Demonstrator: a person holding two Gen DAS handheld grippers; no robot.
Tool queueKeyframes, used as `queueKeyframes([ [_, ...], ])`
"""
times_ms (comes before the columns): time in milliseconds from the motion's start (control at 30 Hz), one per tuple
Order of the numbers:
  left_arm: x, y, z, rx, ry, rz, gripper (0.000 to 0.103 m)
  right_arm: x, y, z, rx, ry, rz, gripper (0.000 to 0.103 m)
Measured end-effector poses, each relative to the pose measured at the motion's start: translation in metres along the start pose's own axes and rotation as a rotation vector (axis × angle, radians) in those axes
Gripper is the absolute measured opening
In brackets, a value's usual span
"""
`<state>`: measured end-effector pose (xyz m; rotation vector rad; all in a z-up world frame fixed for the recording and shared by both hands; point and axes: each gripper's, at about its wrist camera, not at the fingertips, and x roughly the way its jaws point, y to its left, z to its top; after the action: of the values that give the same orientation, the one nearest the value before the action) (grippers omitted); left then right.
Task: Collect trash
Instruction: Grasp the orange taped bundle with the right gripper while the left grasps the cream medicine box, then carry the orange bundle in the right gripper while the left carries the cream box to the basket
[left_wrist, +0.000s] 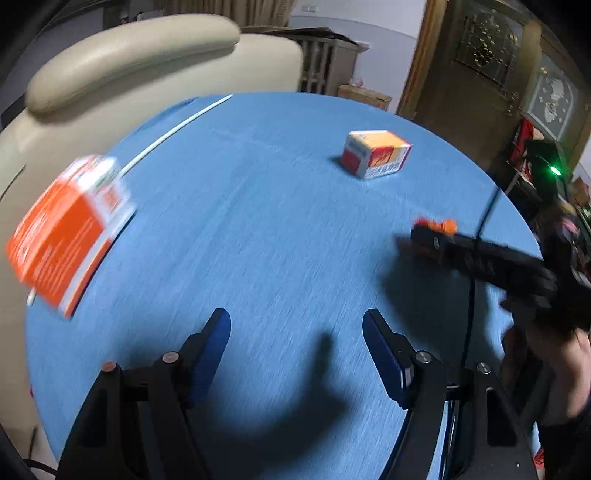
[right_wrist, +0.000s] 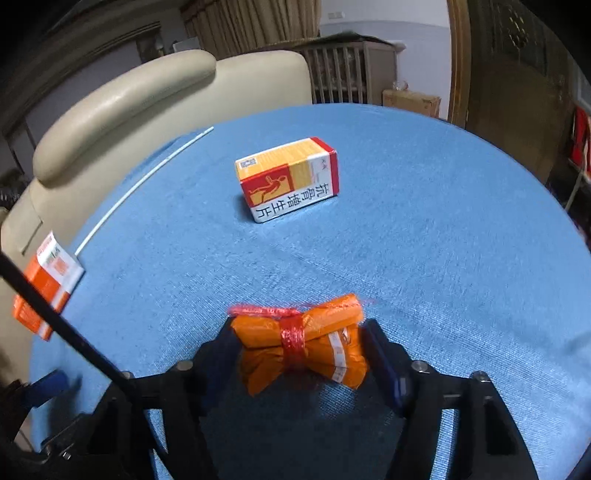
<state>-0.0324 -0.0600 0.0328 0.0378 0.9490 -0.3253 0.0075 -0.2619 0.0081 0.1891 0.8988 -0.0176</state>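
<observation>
My right gripper (right_wrist: 299, 343) clamps the orange bundle (right_wrist: 301, 347) at lower centre; my left gripper (left_wrist: 295, 343) hangs empty, jaws apart, over the blue table (left_wrist: 277, 221)

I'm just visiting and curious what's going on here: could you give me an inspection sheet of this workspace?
Surface: round table, blue cloth.
Job's things: orange bundle; red-yellow box mid-table; orange-white box at the left edge.
Clutter: thin white stick near the left rim.
Tongs: left tongs open, empty; right tongs seem to pinch the bundle.
Cables: black cable beside the right tongs.
Surroundings: cream chair, wooden door, cardboard box.
</observation>
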Motion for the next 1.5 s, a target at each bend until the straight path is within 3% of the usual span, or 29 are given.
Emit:
queueKeyframes([
  [100, 0.015, -0.014, 0.029, 0.04, -0.019, -0.041, 0.075, -0.016, -0.004, -0.008, 0.002, -0.017, 0.011, 0.068],
  [200, 0.036, -0.029, 0.064, 0.09, -0.051, -0.122, 0.082, -0.039, -0.02, -0.029, 0.043, -0.024, 0.032, 0.069],
  [300, 0.056, -0.051, 0.101, 0.206, -0.087, -0.174, 0.082, -0.061, -0.037, -0.059, 0.072, -0.018, 0.036, 0.068],
  [533, 0.108, -0.076, 0.149, 0.361, -0.006, -0.196, 0.084, -0.085, -0.06, -0.089, 0.157, -0.022, 0.052, 0.069],
  [600, 0.117, -0.08, 0.156, 0.397, -0.002, -0.164, 0.084, -0.088, -0.06, -0.093, 0.16, -0.021, 0.053, 0.069],
  [800, 0.137, -0.078, 0.164, 0.366, 0.068, -0.155, 0.084, -0.087, -0.059, -0.096, 0.151, -0.024, 0.054, 0.069],
  [833, 0.138, -0.078, 0.161, 0.354, 0.085, -0.152, 0.062, -0.086, -0.059, -0.097, 0.15, -0.024, 0.055, 0.069],
  [867, 0.139, -0.079, 0.158, 0.358, 0.096, -0.145, 0.057, -0.085, -0.059, -0.097, 0.149, -0.024, 0.056, 0.069],
  [967, 0.124, -0.081, 0.144, 0.363, 0.076, -0.109, 0.057, -0.082, -0.059, -0.095, 0.148, -0.02, 0.057, 0.069],
  [1167, 0.075, -0.067, 0.106, 0.263, 0.045, -0.051, 0.057, -0.088, -0.06, -0.097, 0.16, -0.032, 0.064, 0.069],
  [1267, 0.045, -0.054, 0.074, 0.173, 0.035, -0.018, 0.057, -0.097, -0.055, -0.099, 0.161, -0.049, 0.073, 0.069],
  [1500, -0.009, -0.047, 0.008, 0.094, 0.02, 0.082, 0.057, -0.123, -0.046, -0.12, 0.177, -0.074, 0.077, 0.069],
])
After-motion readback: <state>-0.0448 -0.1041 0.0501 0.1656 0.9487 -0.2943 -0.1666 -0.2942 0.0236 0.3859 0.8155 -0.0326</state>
